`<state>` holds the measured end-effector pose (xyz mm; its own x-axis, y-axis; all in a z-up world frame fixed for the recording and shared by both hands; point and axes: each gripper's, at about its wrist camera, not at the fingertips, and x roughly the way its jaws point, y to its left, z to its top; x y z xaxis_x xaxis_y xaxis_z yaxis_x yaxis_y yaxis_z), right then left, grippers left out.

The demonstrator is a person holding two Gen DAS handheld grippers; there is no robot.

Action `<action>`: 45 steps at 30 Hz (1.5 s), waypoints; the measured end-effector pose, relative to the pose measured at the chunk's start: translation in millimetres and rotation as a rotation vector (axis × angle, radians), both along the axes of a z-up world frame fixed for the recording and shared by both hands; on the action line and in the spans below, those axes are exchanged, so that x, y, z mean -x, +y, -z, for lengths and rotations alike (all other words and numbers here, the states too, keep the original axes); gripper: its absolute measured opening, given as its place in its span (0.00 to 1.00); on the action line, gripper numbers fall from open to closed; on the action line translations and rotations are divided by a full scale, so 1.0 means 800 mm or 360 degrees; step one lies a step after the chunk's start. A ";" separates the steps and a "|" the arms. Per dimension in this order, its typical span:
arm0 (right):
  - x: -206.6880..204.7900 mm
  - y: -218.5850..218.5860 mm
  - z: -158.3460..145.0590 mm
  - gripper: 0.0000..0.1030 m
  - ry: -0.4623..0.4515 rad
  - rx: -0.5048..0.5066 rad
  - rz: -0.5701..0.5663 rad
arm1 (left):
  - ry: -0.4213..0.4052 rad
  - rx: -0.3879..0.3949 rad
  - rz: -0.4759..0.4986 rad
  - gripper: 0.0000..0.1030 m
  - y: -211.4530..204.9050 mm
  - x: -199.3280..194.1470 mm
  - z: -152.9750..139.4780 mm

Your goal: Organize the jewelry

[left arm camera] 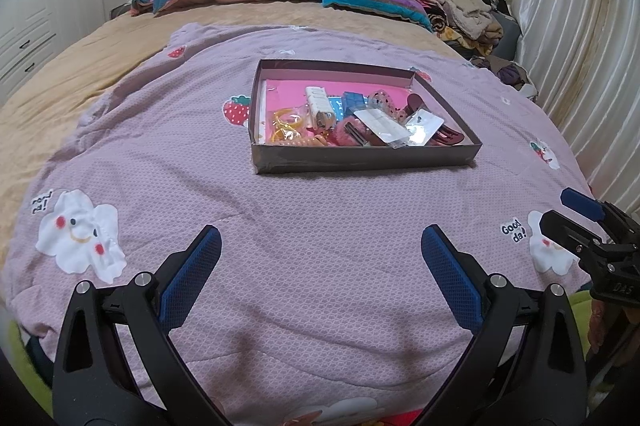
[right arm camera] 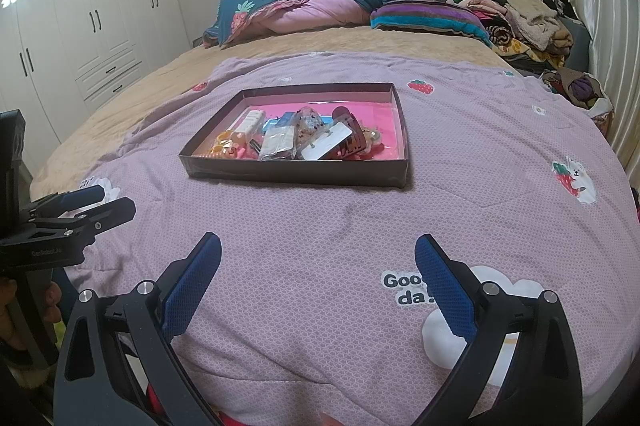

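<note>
White wardrobes (right arm camera: 80, 26) line the bedroom's left wall. A lilac quilt (left arm camera: 320, 246) covers the bed, with the jewelry box (left arm camera: 360, 162) resting mid-quilt, trinkets heaped inside. The left claw (left arm camera: 320, 254) and right claw (right arm camera: 318, 254) hover nearer, both spread wide, holding nothing.

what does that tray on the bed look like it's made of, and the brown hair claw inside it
Tray: likely thin cardboard with a glossy dark wrap; straight folded walls with some sheen. Hair claw: probably hard, glossy plastic, translucent reddish-brown with moulded teeth.
</note>
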<state>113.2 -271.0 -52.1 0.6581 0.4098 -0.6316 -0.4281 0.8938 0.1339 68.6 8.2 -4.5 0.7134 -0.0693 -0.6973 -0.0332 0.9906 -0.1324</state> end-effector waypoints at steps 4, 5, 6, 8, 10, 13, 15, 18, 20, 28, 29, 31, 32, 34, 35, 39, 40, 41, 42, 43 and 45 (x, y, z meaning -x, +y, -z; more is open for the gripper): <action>0.000 0.000 0.000 0.94 0.0000 0.0000 -0.0001 | 0.0001 -0.0002 0.0000 0.91 0.001 0.001 -0.001; 0.000 0.000 0.000 0.94 0.0000 0.0000 -0.0001 | 0.0002 -0.0002 0.0001 0.91 0.001 0.001 0.000; 0.000 0.000 0.000 0.94 0.0000 0.0000 0.0000 | 0.0002 -0.0001 -0.0001 0.91 0.000 0.000 0.000; 0.000 0.000 0.000 0.94 0.0001 0.0001 -0.0001 | 0.0005 0.0002 -0.0001 0.91 0.003 0.002 -0.001; 0.001 0.000 0.000 0.94 0.0002 0.0002 0.0000 | 0.0000 -0.0004 -0.0001 0.91 0.003 0.002 -0.001; 0.002 0.000 0.000 0.94 0.0004 0.0003 -0.0001 | 0.0002 -0.0003 -0.0002 0.91 0.003 0.002 -0.001; 0.002 0.000 0.000 0.94 0.0003 0.0005 0.0000 | 0.0003 -0.0004 -0.0003 0.91 0.002 0.001 0.000; 0.002 0.000 0.000 0.94 0.0002 0.0005 0.0000 | 0.0004 -0.0005 -0.0005 0.91 0.004 0.002 0.000; 0.002 0.000 0.000 0.94 0.0003 0.0004 0.0000 | 0.0007 -0.0002 -0.0003 0.91 0.004 0.002 0.000; 0.003 -0.001 0.001 0.94 0.0001 0.0012 0.0002 | 0.0010 0.0008 -0.0005 0.91 0.010 0.007 0.001; 0.004 -0.002 0.000 0.94 0.0000 0.0014 0.0002 | 0.0010 0.0004 -0.0005 0.91 0.007 0.006 0.001; 0.005 -0.002 0.001 0.94 -0.0001 0.0018 0.0005 | 0.0011 0.0003 -0.0002 0.91 0.007 0.006 0.001; 0.005 -0.003 0.000 0.94 -0.0001 0.0019 0.0005 | 0.0014 0.0000 0.0000 0.91 0.008 0.007 0.001; 0.005 -0.003 0.000 0.94 -0.0003 0.0024 0.0005 | 0.0022 -0.0005 0.0000 0.91 0.011 0.008 0.002; 0.006 -0.004 0.000 0.94 -0.0006 0.0028 0.0005 | 0.0024 -0.0009 -0.0001 0.91 0.011 0.008 0.002; 0.007 -0.002 -0.001 0.94 -0.0006 0.0038 0.0008 | 0.0029 -0.0010 -0.0001 0.91 0.010 0.007 0.001; 0.007 -0.001 -0.002 0.94 -0.0006 0.0037 0.0008 | 0.0030 -0.0013 0.0000 0.91 0.008 0.006 0.001; 0.007 -0.001 -0.002 0.94 -0.0007 0.0037 0.0007 | 0.0031 -0.0015 0.0001 0.91 0.008 0.006 0.002; 0.007 -0.001 -0.002 0.94 -0.0007 0.0039 0.0008 | 0.0035 -0.0018 -0.0002 0.91 0.009 0.006 0.002; 0.007 0.000 -0.002 0.94 -0.0008 0.0043 0.0010 | 0.0042 -0.0018 -0.0010 0.91 0.012 0.007 0.003; 0.009 -0.002 -0.002 0.94 -0.0011 0.0050 0.0012 | 0.0054 -0.0012 -0.0021 0.91 0.012 0.003 0.006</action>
